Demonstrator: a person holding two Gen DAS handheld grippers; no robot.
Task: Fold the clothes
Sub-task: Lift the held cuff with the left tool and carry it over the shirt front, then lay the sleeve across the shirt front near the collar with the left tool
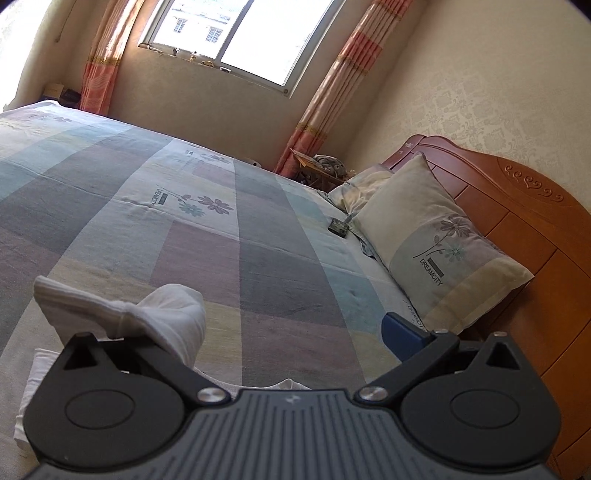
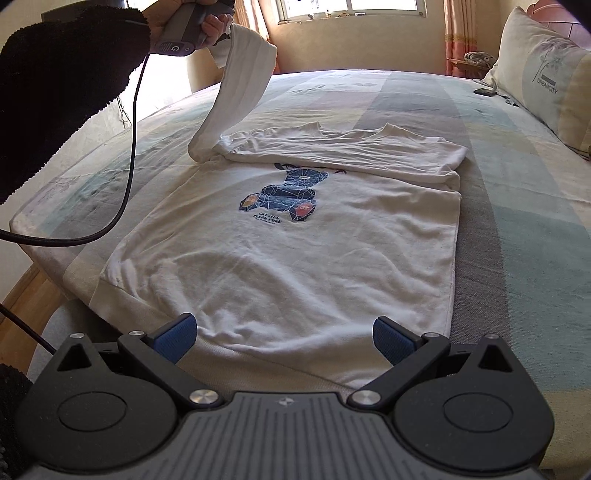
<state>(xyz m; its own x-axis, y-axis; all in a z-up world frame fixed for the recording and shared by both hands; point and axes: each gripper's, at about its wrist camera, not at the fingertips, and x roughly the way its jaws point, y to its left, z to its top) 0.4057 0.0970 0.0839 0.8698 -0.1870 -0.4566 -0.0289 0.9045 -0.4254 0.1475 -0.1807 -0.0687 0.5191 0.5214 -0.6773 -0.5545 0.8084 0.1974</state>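
A white sweatshirt [image 2: 295, 258] with a blue bear print lies face up on the bed, hem toward my right gripper. One sleeve [image 2: 351, 155] is folded across the chest. The other sleeve [image 2: 236, 85] is lifted off the bed and hangs from my left gripper [image 2: 221, 26], which a hand holds at the upper left. In the left wrist view the left gripper [image 1: 288, 328] has its jaws spread wide; the sleeve cuff [image 1: 155, 314] drapes over the left finger and hides its pad. My right gripper [image 2: 284, 336] is open just above the hem, with nothing between its fingers.
A patchwork bedspread [image 2: 498, 184] covers the bed. Pillows [image 2: 543, 74] lean on a wooden headboard [image 1: 517, 221] at the right, with a phone [image 2: 484, 91] beside them. A black cable [image 2: 129, 155] hangs over the bed's left edge above the wooden floor [image 2: 22, 295].
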